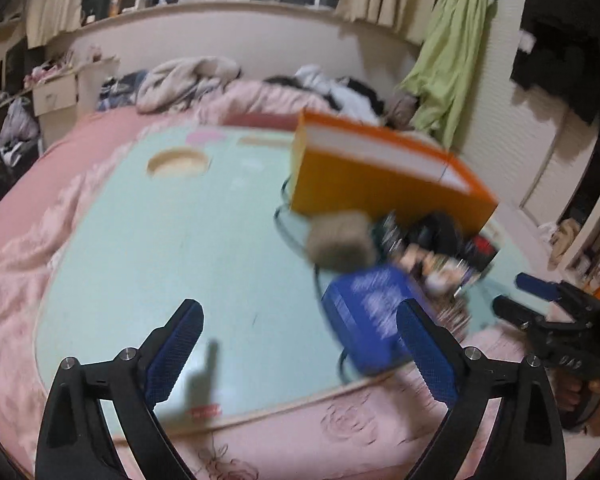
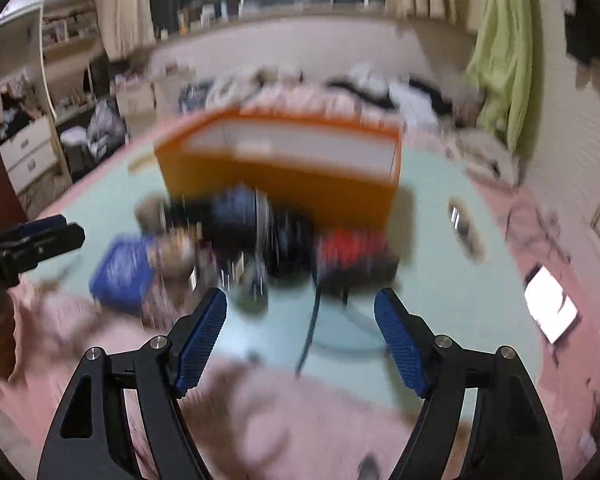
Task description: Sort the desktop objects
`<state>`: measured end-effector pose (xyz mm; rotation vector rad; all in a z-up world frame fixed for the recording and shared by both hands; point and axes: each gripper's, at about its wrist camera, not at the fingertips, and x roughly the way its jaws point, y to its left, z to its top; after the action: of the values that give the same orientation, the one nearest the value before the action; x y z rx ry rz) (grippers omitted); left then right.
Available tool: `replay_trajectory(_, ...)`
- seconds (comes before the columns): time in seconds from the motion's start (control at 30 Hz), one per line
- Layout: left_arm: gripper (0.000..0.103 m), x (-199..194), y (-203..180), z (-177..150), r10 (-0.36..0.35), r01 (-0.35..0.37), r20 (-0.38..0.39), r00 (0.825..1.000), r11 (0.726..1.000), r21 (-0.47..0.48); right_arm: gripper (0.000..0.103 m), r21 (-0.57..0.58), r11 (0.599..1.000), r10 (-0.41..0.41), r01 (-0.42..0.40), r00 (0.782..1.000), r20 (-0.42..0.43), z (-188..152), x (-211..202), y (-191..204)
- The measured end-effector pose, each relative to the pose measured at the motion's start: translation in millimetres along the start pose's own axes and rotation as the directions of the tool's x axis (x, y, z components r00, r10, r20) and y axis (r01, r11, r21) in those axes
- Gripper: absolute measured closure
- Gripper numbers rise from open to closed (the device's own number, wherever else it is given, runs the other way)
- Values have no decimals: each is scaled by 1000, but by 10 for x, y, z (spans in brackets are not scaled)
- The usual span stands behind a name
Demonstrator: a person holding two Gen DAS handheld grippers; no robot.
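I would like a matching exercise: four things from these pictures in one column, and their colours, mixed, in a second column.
Things:
1. open box
2. flat packet
3. hanging cloth
4. table top

Colours:
A. pale mint green
B. orange
C. lime green
D. blue

Pairs: 1-B, 2-D, 3-C, 4-A

a pale mint green table top [image 1: 180, 240] is seen on a pink bedspread [image 1: 28, 248] printed with roses. an orange box [image 1: 380, 184] with a white inner wall is set toward the far edge. a blue box [image 1: 372, 320] with white lettering lies near the front edge, a beige-grey block [image 1: 340, 240] beside it. blue textured pads [image 1: 176, 348] are carried on black fingers. a lime green cloth [image 1: 452, 48] hangs behind.
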<state>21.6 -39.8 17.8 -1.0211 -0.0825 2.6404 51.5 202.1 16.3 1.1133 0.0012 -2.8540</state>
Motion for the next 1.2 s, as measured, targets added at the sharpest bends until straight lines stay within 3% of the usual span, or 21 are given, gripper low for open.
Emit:
replay_trajectory(0.1,0,82,-87,-95,58,-59,9,998,996,70,26,35,999,-1,2,999,-36,-25,82,-102)
replay_trajectory(0.2,0,102,-88,-127,34,-35,13,999,998,58,26,63,998,-8,14,996,-91,-65,185,-200)
replay_trajectory(0.3,0,117,-35,-135,-7,6,7,1000,1000,29,26,25,998,-56,58,995,-82,-87,212,-197)
replay_trajectory(1.0,0,90,-79,-114,7,-8,28,1000,999,40,22,26,998,-58,60,995,-82,-107,225,-175)
replay_trajectory(1.1,0,30,-167,-14,-85,84,19,996,996,27,21,28,998,-58,61,995,-83,-116,238,-173)
replay_trajectory(1.2,0,50,-331,140,-67,67,-2,998,996,61,20,28,998,-59,61,995,-82,-121,244,-160)
